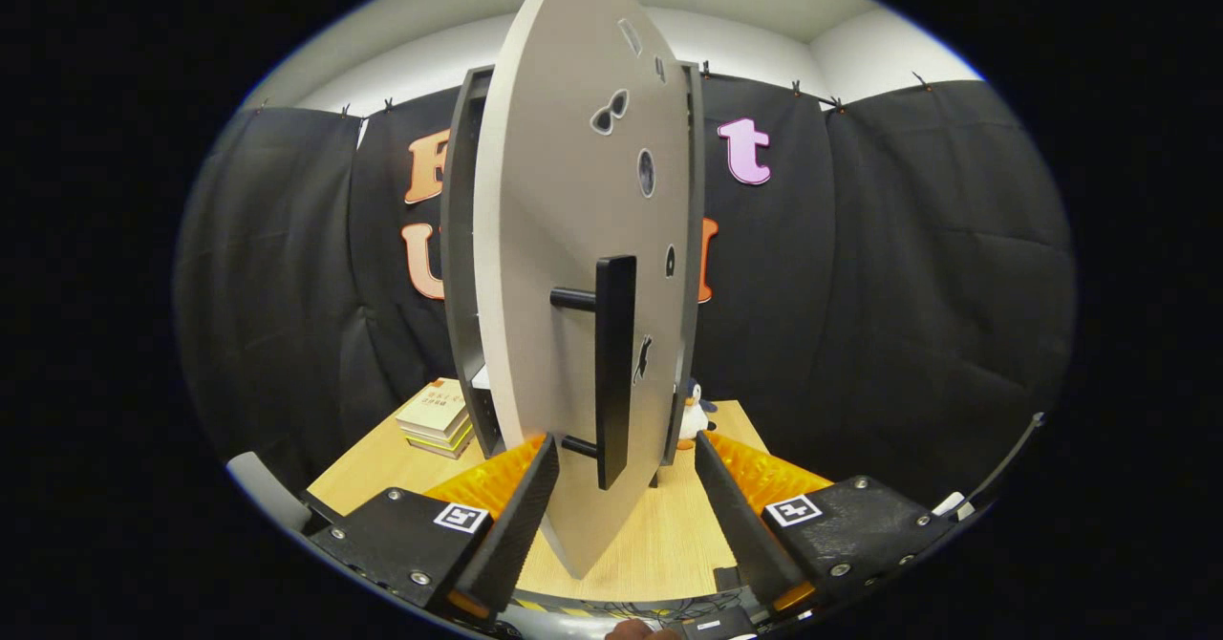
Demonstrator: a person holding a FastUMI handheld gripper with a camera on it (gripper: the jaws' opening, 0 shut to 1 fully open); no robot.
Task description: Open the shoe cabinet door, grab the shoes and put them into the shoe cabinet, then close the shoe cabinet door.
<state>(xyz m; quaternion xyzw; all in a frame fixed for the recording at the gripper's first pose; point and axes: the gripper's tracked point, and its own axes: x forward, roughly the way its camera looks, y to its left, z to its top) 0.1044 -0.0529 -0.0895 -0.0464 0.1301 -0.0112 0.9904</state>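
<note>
My jaws (621, 497) stood wide apart low in the frame, holding nothing. The cabinet door (564, 267) swung out between them, its handle (614, 363) in the middle. If I pushed forward, a finger could bump the door's edge and shake the cabinet (459, 267) on the worktop (659, 535).

We see the door (564, 267) swung out edge-on toward us, its lower end standing between the spread fingers of the gripper (626, 511), with its handle (614, 363) filling much of that gap. Left of the door, the cabinet (465, 267) frame and a stack of books (437, 417) take up the counter (659, 535). Right of it, a small toy penguin (693, 416) stands by the cabinet, with bare counter nearer us.
</note>
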